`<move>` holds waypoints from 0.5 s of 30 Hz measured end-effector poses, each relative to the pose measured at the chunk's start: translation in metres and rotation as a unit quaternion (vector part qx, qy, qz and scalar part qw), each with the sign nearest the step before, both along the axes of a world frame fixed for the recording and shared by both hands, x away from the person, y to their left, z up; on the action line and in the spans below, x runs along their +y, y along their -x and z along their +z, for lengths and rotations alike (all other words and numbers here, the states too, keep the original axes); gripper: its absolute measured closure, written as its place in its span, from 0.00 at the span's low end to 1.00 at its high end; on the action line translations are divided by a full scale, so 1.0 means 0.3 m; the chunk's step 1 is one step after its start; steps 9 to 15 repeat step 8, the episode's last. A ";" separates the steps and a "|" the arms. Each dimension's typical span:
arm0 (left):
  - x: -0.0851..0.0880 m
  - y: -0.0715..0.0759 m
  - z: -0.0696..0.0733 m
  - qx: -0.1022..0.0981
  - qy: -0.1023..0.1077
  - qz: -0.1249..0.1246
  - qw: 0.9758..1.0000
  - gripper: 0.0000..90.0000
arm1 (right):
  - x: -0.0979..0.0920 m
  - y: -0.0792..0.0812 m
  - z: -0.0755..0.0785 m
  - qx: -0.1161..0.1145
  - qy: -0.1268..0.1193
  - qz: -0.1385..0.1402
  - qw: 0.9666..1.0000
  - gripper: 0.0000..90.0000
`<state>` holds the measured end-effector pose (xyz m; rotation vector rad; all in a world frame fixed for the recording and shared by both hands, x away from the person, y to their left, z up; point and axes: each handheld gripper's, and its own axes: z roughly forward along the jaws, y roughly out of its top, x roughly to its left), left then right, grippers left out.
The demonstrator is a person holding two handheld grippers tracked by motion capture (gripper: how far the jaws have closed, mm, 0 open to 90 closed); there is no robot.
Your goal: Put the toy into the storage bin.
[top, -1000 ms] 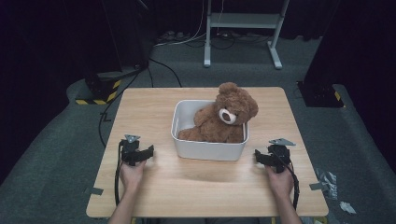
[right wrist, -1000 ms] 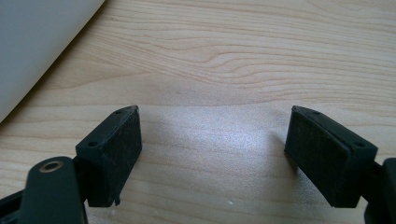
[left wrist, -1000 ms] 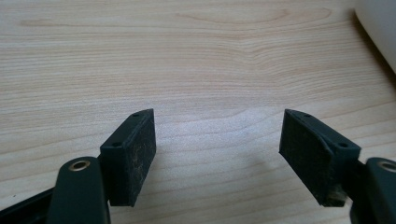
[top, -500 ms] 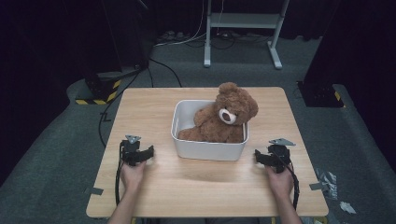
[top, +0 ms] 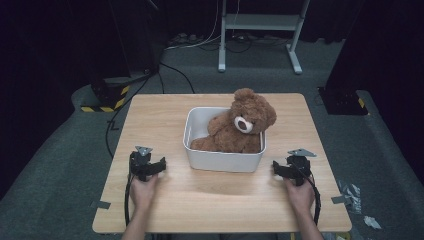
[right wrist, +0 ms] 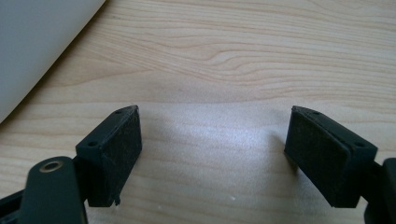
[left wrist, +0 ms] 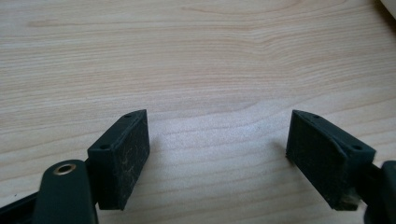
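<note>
Right now a person stands at the near edge of a light wooden desk (top: 165, 120), a hand-held gripper in each hand, both resting low on the wood. The left hand-held gripper (top: 145, 167) sits near the front left part of the desk, off to the left of a white bin (top: 222, 161) and apart from it; in the left gripper view (left wrist: 217, 154) its two black jaws stand wide apart with nothing but bare wood grain between them. The right hand-held gripper (top: 292, 169) sits just beside the bin's right front corner, and the right gripper view (right wrist: 212, 151) shows the same thing: jaws spread wide, gripping nothing, with the bin's pale wall (right wrist: 42, 42) curving past at the upper left. The bin stands around the middle of the desk, and a brown teddy bear (top: 240, 127) sits inside it, leaning toward the right wall, its head and pale muzzle rising above the rim. A black cable trails back from each gripper along the person's hands, the left hand (top: 142, 192) and the right hand (top: 300, 195) coming in from the bottom. Beyond the desk, on the grey carpeted floor, stands a metal frame (top: 260, 30) with loose cables around its feet, and a yellow-and-black striped block (top: 107, 97) lies to the far left.
</note>
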<state>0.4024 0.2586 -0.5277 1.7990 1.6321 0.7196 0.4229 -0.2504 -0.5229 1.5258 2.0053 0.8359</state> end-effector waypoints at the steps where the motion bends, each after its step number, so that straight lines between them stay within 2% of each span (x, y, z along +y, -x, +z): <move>1: 0.000 0.001 0.000 0.000 0.004 0.002 1.000 0.24 | -0.003 0.005 0.002 0.000 0.004 0.005 1.000 0.22; 3: 0.001 0.001 0.001 0.001 -0.002 0.000 1.000 0.25 | 0.000 0.012 0.003 0.002 0.001 0.003 1.000 0.23; 4: -0.002 0.001 -0.001 -0.001 0.003 -0.005 1.000 0.25 | 0.001 0.012 0.002 0.001 0.001 0.003 1.000 0.23; 5: -0.001 0.001 0.000 -0.001 0.000 -0.013 1.000 0.24 | 0.001 0.011 -0.001 -0.006 0.003 0.001 1.000 0.23; 15: -0.002 0.002 0.000 -0.001 0.001 -0.012 1.000 0.24 | 0.001 0.017 0.000 -0.004 0.001 -0.002 1.000 0.23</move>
